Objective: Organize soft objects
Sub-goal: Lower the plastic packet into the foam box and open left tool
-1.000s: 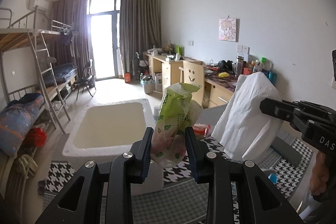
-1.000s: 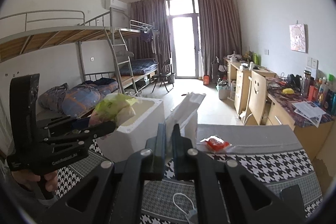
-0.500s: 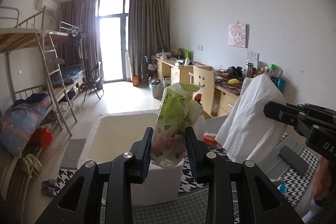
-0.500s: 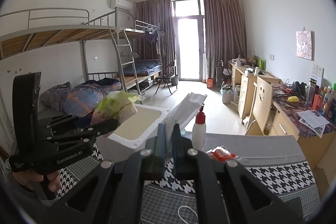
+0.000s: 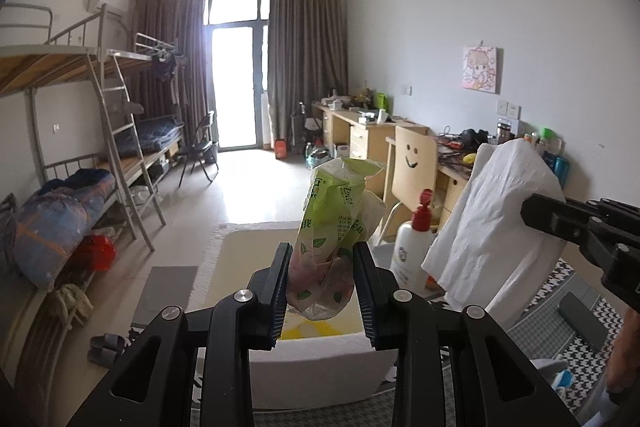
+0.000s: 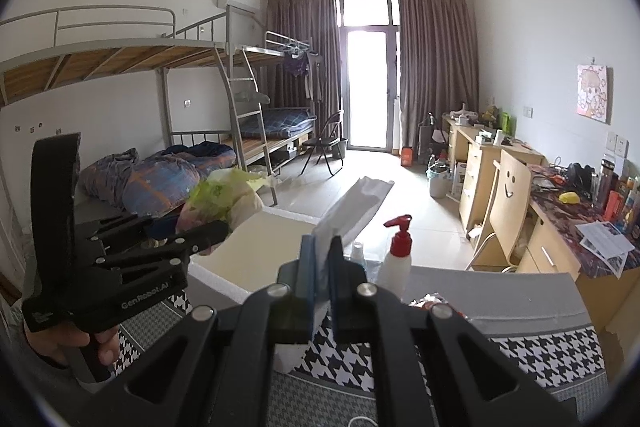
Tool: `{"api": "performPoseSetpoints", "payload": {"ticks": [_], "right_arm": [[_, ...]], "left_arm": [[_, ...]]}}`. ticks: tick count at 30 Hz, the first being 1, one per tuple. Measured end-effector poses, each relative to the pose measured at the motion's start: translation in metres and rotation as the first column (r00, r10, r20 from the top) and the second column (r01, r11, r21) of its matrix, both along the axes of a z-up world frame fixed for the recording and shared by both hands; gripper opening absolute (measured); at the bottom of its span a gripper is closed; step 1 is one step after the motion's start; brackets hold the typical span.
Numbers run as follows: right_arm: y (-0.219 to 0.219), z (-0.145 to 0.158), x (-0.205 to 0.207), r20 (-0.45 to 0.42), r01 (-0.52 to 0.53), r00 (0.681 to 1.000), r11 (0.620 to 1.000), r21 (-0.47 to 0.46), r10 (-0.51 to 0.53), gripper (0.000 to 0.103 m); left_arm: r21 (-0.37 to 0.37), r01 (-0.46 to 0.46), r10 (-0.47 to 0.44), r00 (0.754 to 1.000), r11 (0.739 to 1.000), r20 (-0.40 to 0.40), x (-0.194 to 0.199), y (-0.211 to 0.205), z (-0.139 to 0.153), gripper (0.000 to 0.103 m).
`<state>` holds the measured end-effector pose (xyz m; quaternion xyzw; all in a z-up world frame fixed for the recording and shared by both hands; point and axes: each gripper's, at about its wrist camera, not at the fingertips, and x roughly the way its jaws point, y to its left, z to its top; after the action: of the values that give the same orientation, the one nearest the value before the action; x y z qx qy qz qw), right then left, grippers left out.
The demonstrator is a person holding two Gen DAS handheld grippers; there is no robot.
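Both grippers have come in over the white foam box point(image 5: 320, 359) since a second ago, and a lotion bottle point(image 5: 412, 247) that was out of view then now stands just beyond the box's far right corner.

Left gripper point(image 5: 322, 281) pinches the green tissue pack point(image 5: 336, 223) near its lower end, jaws pressed into the crumpled plastic. The pack stands nearly upright, long axis vertical, its torn top pointing at the ceiling, held in the air above the box's open cavity. Right gripper point(image 6: 320, 279) is clamped almost fully together on the lower edge of the white folded tissue sheet point(image 6: 352, 211), which rises from the jaws and leans away to the right, above the box's right edge.

Judging by this, the step in hand is carrying both soft items to the box for stowing. Next would be lowering each into the cavity and letting go; the pack probably wants tipping flat first, since upright it would likely topple.
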<state>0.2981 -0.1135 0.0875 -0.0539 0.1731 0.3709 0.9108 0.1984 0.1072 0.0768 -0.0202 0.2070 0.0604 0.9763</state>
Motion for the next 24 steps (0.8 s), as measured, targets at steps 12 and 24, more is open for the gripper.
{"api": "performPoseSetpoints", "payload": {"ticks": [12, 24], "right_arm": [[0.020, 0.007, 0.009, -0.001, -0.024, 1.000, 1.000, -0.012, 0.024, 0.008], [0.038, 0.007, 0.011, -0.005, -0.035, 0.999, 0.999, -0.033, 0.034, 0.008]], "left_arm": [[-0.036, -0.048, 0.045, 0.997, 0.998, -0.068, 0.023, 0.022, -0.012, 0.032], [-0.056, -0.061, 0.053, 0.991, 0.997, -0.123, 0.033, 0.028, -0.024, 0.074]]}}
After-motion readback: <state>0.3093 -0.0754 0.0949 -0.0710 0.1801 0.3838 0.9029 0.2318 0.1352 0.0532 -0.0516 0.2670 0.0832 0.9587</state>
